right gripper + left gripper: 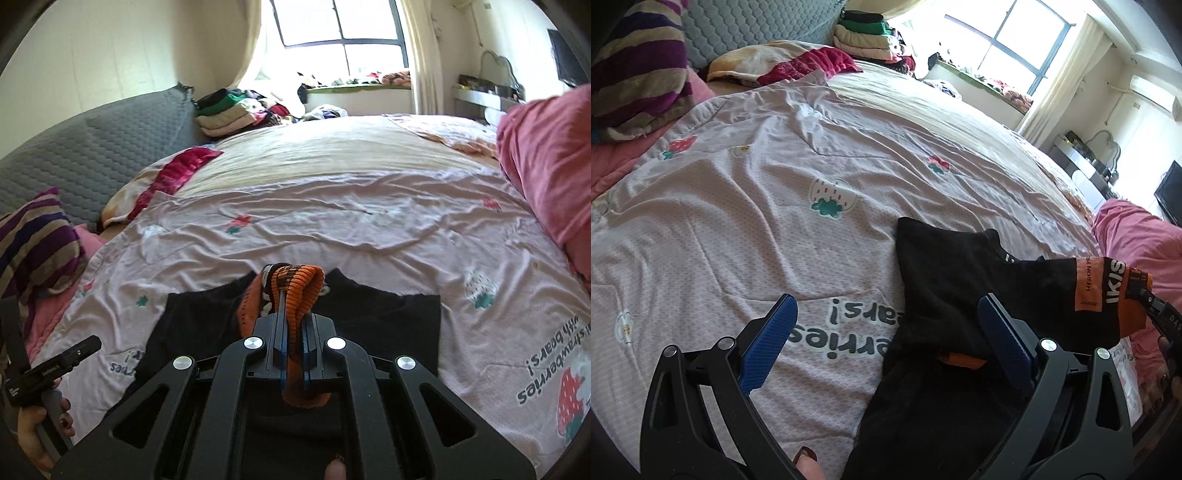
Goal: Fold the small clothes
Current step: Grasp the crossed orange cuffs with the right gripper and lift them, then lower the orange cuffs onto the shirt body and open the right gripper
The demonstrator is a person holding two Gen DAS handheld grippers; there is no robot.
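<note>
One black garment [384, 314] (orange cuff [295, 291] pinched) between two grippers.

Daylight only, entering through the window [1008, 44] at the far end of the room. Panes blown out to white in both views; curtain [255, 55] beside them glows. Bedspread [775, 155] evenly lit, soft shading in its wrinkles, no hard shadows. The black garment [945, 280] reads as a flat dark mass, folds hardly visible. Near foreground dim, gripper frames nearly silhouetted. Strong fisheye bending: bed bulges, walls curve, black vignette in the corners. Centre sharp; the pink sleeve [546, 162] at the right edge looks soft, possibly motion blur.
</note>
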